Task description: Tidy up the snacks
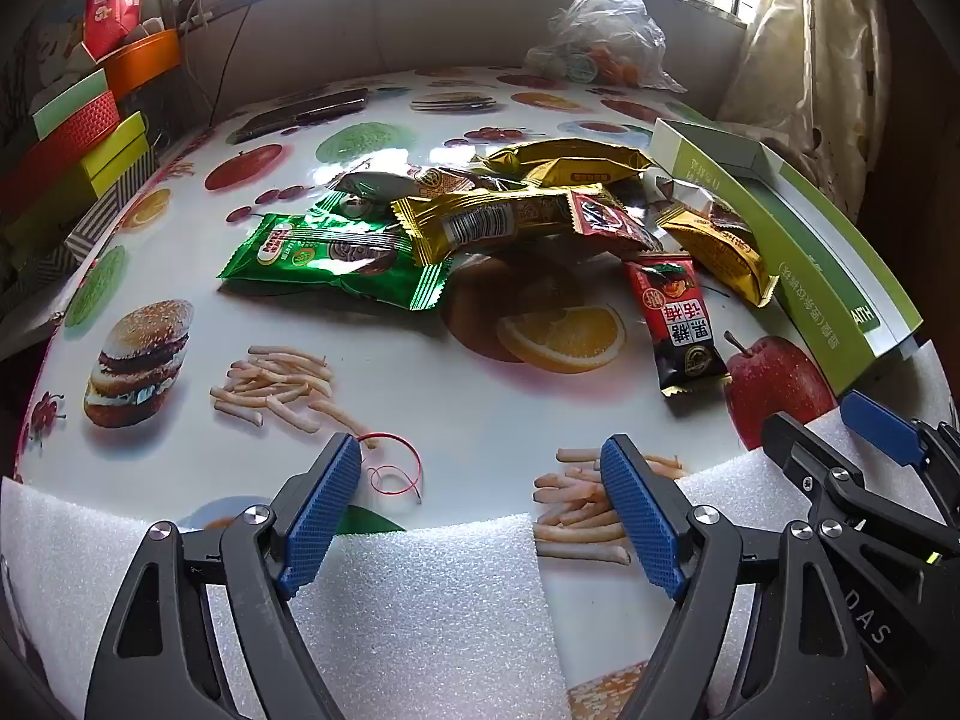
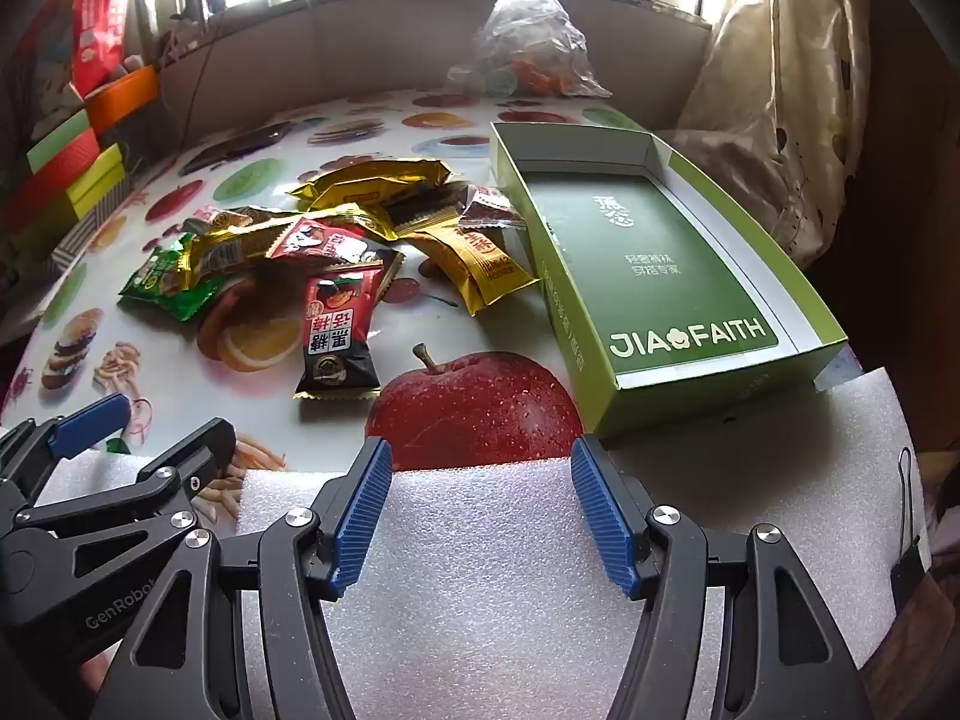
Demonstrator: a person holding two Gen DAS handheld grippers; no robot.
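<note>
Crinkly foil-and-plastic snack packets lie heaped mid-table on the fruit-printed tablecloth (image 1: 420, 372), the red-and-black plum candy sachet (image 2: 337, 333) nearest, just left of the empty green cardboard box (image 2: 744, 384). They look light, soft and slippery, so I would pinch each across its flat middle or by a crimped end. Left gripper (image 1: 483, 510) and right gripper (image 2: 480, 519) both hover open and empty over white foam at the near edge.
</note>
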